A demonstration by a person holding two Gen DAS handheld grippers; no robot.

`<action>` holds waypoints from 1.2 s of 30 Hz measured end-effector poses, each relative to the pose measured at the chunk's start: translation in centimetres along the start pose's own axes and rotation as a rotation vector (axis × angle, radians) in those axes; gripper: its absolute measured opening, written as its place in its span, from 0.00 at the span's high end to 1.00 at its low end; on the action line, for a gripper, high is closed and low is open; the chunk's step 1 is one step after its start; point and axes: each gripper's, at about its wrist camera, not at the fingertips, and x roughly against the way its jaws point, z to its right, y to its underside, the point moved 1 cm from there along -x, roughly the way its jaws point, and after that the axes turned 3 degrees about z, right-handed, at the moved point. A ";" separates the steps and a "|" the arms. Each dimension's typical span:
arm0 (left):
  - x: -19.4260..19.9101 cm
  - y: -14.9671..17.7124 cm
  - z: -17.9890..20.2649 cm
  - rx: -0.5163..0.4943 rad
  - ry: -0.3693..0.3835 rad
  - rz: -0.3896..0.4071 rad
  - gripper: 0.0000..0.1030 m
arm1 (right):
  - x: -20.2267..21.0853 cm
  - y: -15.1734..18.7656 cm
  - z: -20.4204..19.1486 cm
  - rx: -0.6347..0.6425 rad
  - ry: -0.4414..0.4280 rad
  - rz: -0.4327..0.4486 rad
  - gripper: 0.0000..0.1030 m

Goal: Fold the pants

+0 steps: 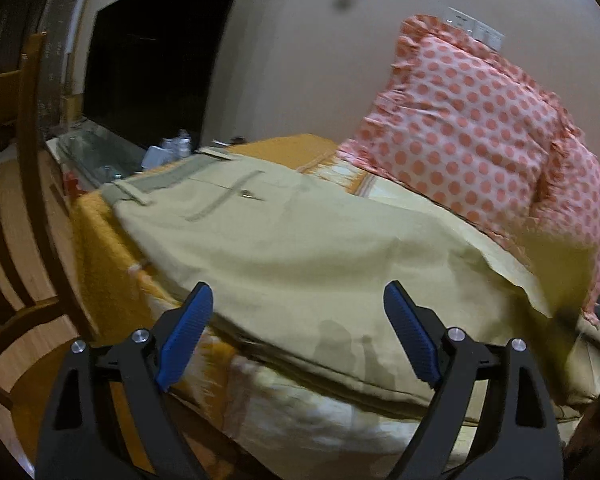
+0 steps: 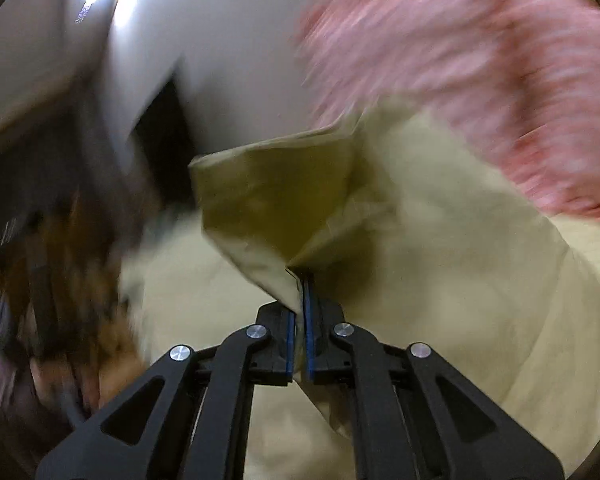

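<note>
Bedspread carries khaki pants; left tongs gape, right tongs pinch apparently their hem.

Left gripper gapes above khaki pants; polka-dot pillow behind.

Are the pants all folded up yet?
Not yet. The pants lie mostly spread on the bed, while the right hand-held gripper pinches one lifted edge.
</note>
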 end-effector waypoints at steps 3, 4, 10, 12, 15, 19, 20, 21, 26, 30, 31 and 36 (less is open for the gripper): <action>0.0 -0.4 -2.1 0.036 -0.051 0.009 0.15 | -1.1 1.2 -2.2 0.037 -0.043 -0.062 0.71; 0.0 -0.5 -2.9 0.052 -0.070 0.012 0.15 | -0.4 1.0 -2.2 0.029 -0.044 -0.026 0.48; -1.1 -1.3 -6.0 0.140 -0.103 0.000 0.16 | 0.4 -0.1 1.2 -0.066 0.161 0.033 0.39; -1.6 -1.5 -6.4 0.153 -0.102 -0.006 0.17 | -1.5 0.8 1.7 -0.062 0.175 -0.074 0.43; -2.4 -1.9 -6.8 0.157 -0.098 -0.024 0.17 | -1.6 0.8 0.8 -0.049 0.142 -0.067 0.40; -4.0 -2.4 -7.2 0.188 -0.060 -0.065 0.17 | -1.9 0.9 0.7 -0.065 0.128 -0.062 0.36; -4.1 -2.5 -7.1 0.180 -0.068 -0.060 0.16 | -1.5 1.2 0.9 -0.068 0.126 -0.061 0.36; -4.3 -2.6 -7.0 0.173 -0.067 -0.061 0.16 | -1.2 1.5 1.3 -0.071 0.122 -0.059 0.36; -5.7 -3.6 -7.0 0.188 -0.037 -0.100 0.18 | -1.0 1.5 1.3 -0.073 0.105 -0.052 0.30; -6.9 -4.0 -9.8 0.388 0.017 -0.133 0.82 | -0.1 1.8 1.9 -0.112 0.082 -0.019 0.30; -7.1 -4.1 -10.2 0.412 0.035 -0.140 0.83 | 0.5 2.0 2.2 -0.133 0.074 -0.005 0.30; -6.0 -7.5 -5.1 0.144 -0.044 -0.074 0.91 | 4.6 2.7 4.6 -0.221 0.092 0.090 0.30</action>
